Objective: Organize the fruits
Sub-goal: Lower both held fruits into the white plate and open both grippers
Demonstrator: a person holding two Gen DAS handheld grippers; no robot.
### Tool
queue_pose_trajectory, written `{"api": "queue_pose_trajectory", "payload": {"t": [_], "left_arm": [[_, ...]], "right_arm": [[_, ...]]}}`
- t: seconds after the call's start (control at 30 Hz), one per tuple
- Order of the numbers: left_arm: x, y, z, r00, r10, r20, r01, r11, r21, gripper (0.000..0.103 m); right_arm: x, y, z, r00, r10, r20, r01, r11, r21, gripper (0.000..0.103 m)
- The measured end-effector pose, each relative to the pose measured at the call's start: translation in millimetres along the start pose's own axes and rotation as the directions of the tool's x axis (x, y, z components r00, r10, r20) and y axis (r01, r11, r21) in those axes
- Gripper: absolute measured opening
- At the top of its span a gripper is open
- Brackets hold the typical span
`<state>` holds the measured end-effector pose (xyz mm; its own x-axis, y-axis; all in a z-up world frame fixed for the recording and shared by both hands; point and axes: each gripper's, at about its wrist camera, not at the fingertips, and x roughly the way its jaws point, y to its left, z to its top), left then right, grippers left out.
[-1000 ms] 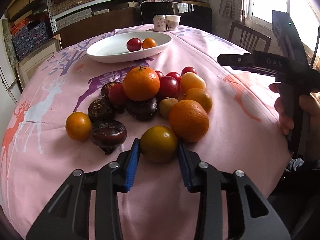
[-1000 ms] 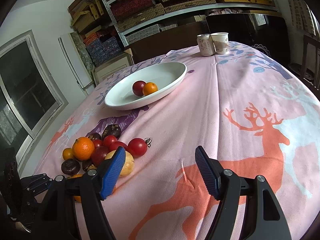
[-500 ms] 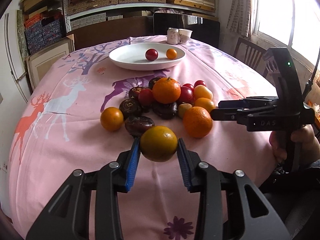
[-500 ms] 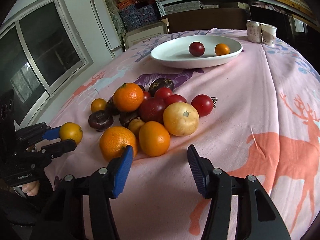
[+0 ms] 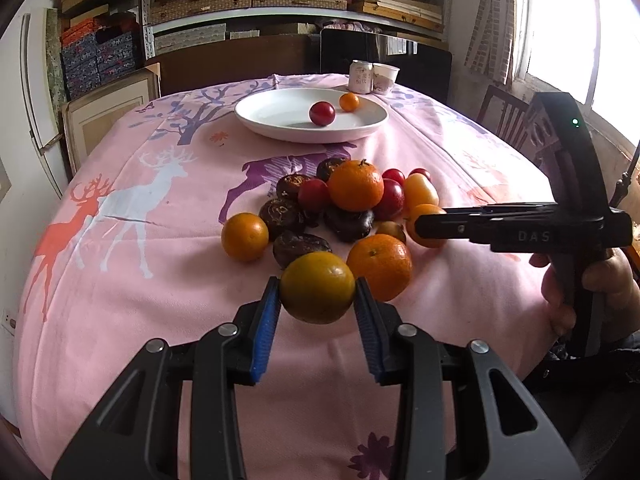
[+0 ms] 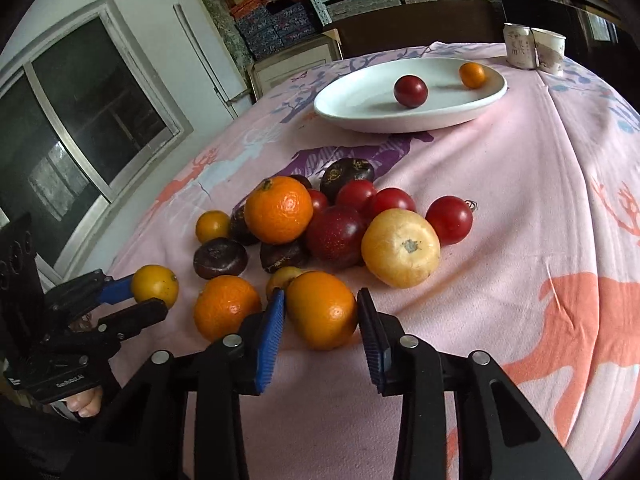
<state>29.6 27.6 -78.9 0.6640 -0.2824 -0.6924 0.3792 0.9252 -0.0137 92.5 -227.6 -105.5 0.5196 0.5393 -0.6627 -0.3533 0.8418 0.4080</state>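
left tongs (image 5: 316,304): blue pads closed against both sides of a yellow-green citrus (image 5: 317,287), held clear of the pink surface (image 5: 140,280), near the fruit pile (image 5: 352,208). right tongs (image 6: 322,322): jaws apart, straddling an orange (image 6: 322,310) at the pile's near edge; pad contact cannot be confirmed. white plate (image 5: 272,126), far side: one red fruit (image 5: 322,113), one small orange fruit (image 5: 349,102). right hand (image 5: 592,284) grips its handle upright.

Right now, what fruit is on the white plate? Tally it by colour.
Red fruit: 1
Orange fruit: 1
Total on the white plate: 2
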Motion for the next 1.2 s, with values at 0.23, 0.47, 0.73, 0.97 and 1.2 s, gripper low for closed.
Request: {"api": "queue_pose_trajectory", "payload": {"t": [0.23,0.47,0.73,0.97,1.2], "left_arm": [[20,9,72,0.998,-0.039,0.055,0.039,0.999,-0.010,0.036],[89,5,169,0.997,-0.049,0.054,0.048,0.999,0.020,0.037],[180,20,198,0.995,-0.020,-0.099,0.019,1.000,-0.019,0.037],[132,17,186,1.000,0.006,0.018,-0.006,1.000,-0.015,0.073],[44,-14,121,0.996,-0.022,0.084,0.014,0.996,0.090,0.080]], "right_arm": [[-37,-20,61,0.987,-0.039,0.158,0.036,0.999,0.021,0.037],[-4,-55,139,0.979,-0.129,0.160,0.120,0.991,0.065,0.037],[48,-83,168,0.976,-0.197,0.092,0.187,0.977,0.107,0.040],[17,-71,147,0.966,-0.201,0.163,0.190,0.978,0.081,0.052],[-29,-52,81,0.962,-0.178,0.205,0.167,0.983,0.073,0.062]]}}
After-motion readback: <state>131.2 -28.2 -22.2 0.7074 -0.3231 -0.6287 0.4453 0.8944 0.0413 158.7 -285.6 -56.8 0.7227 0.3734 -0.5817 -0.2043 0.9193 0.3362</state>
